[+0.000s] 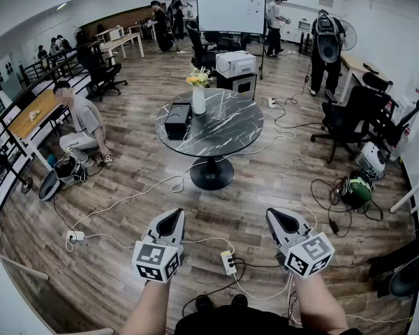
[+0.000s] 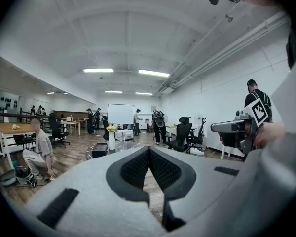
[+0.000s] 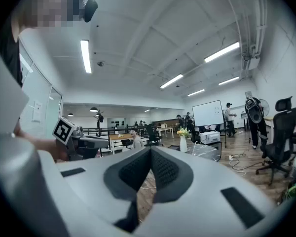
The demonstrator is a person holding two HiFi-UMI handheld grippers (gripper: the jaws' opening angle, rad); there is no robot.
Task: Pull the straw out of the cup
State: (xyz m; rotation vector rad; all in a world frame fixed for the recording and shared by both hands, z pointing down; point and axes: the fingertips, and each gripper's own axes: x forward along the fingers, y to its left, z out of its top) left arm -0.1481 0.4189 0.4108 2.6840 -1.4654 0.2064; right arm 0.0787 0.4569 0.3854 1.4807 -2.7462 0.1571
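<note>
Wood floor [image 1: 126,208], round marble table [image 1: 227,128] with vase [image 1: 198,100] well ahead, left gripper [image 1: 174,217] and right gripper [image 1: 275,217] jaws closed, empty

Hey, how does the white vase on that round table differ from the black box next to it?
The vase is white, while the box is black. The vase stands tall and narrow; the box lies low and long. The vase holds yellow flowers; the box shows none. In the head view the vase is nearer the far edge, and the box is closer and further left. Both rest on the dark marbled round table.
</note>
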